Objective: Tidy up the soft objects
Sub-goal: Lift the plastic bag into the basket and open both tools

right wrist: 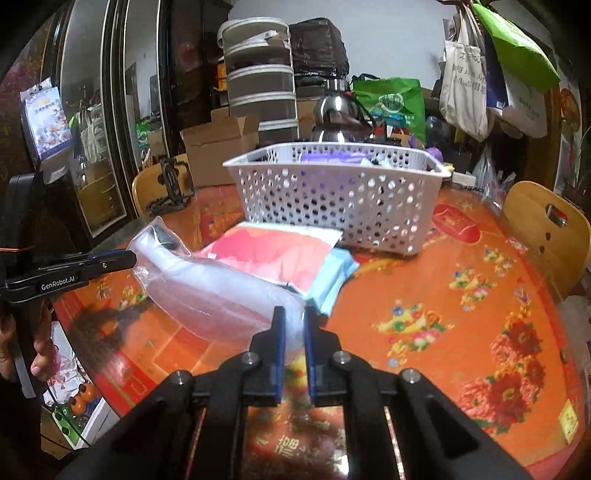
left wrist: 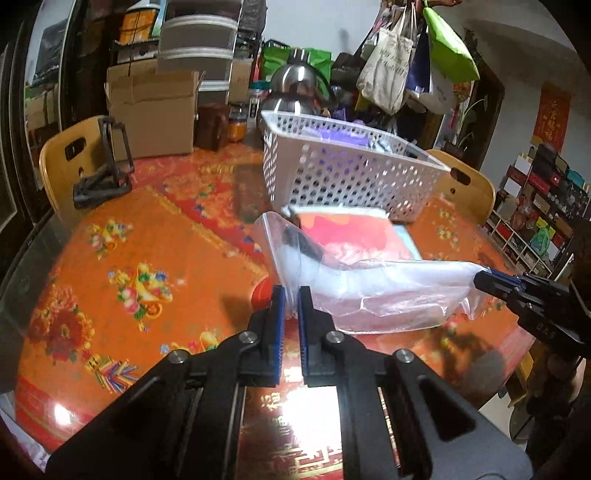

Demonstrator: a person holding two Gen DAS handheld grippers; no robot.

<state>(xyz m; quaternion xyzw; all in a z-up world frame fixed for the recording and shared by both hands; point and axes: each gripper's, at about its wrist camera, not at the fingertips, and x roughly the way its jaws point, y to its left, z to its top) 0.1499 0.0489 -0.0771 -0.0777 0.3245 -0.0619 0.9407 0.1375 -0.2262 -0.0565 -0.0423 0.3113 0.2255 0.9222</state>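
We held the clear bag (left wrist: 373, 291) stretched between both grippers. Left jaws (left wrist: 291, 295) and right jaws (right wrist: 293, 314) each pinched one edge. The basket (left wrist: 351, 173) stood beyond them.

Round table (left wrist: 110, 266) under glossy orange-red floral cloth; bright glare of overhead light on its near edge. Two pale wooden chairs pushed in, one far left (left wrist: 62, 158), one right (right wrist: 546, 229). Dark glazed cabinet doors (right wrist: 92, 122) along the left side, reflecting the room. Far wall (left wrist: 314, 22) plain whitish. Against it: open cardboard boxes (left wrist: 151, 107), stacked grey drawer unit (right wrist: 258, 74), steel kettle (left wrist: 295, 85), green shopping bag (right wrist: 391, 99). Cloth tote bags (left wrist: 391, 62) hang in a bunch upper right. Red paper hanging with gold characters (left wrist: 552, 118) on the right wall. Low shelving packed with boxes (left wrist: 535, 210) at far right.
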